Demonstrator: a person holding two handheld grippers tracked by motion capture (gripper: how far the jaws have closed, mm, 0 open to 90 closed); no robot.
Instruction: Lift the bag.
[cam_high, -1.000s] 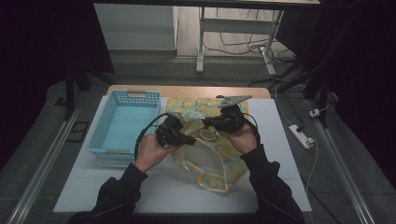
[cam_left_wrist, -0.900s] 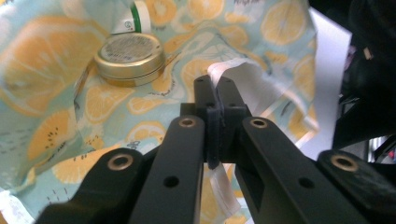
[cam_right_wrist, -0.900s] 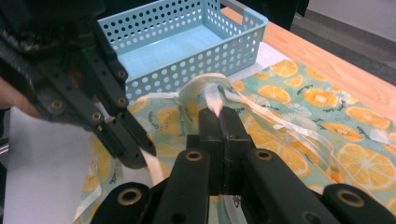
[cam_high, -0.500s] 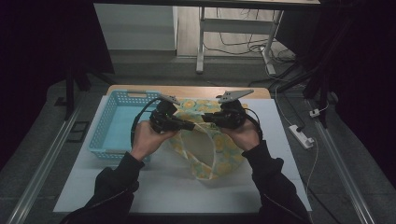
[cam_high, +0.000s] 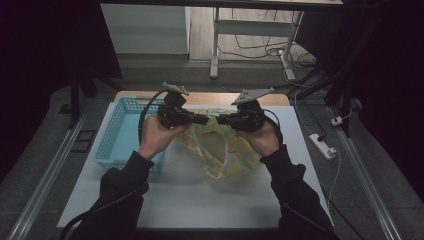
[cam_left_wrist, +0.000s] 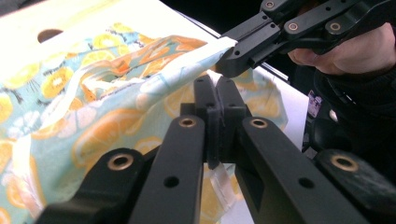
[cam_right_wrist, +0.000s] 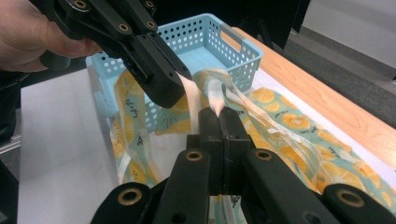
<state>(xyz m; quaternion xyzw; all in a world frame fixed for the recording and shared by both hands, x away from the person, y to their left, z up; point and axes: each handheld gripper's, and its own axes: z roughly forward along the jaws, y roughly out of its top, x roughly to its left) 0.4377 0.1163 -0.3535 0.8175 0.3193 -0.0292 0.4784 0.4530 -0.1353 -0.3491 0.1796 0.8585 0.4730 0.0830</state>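
While gripped, progress: the cloth is lifted above the white table (cam_high: 165, 195); folding or binning is judged left to do.
High view: thin cotton cloth printed with orange slices on pale blue (cam_high: 235, 155) is held between both grippers, sagging.
Left gripper view: left gripper (cam_left_wrist: 217, 100) is clamped on the hem.
Right gripper view: right gripper (cam_right_wrist: 219, 116) is pinched on the edge; perforated light-blue plastic basket (cam_right_wrist: 210, 42) is seen behind.

Three cameras: one fixed overhead, one riding on each hand-held gripper.

The high view looks forward and down on the counter (cam_high: 165, 200) from above its near side, well back. The left gripper view sits close behind its own jaws and faces right across the patterned cloth (cam_left_wrist: 70, 116); the right gripper view faces left toward the blue basket (cam_right_wrist: 210, 46). All three share the cloth, and each gripper view catches the other hand-held gripper.
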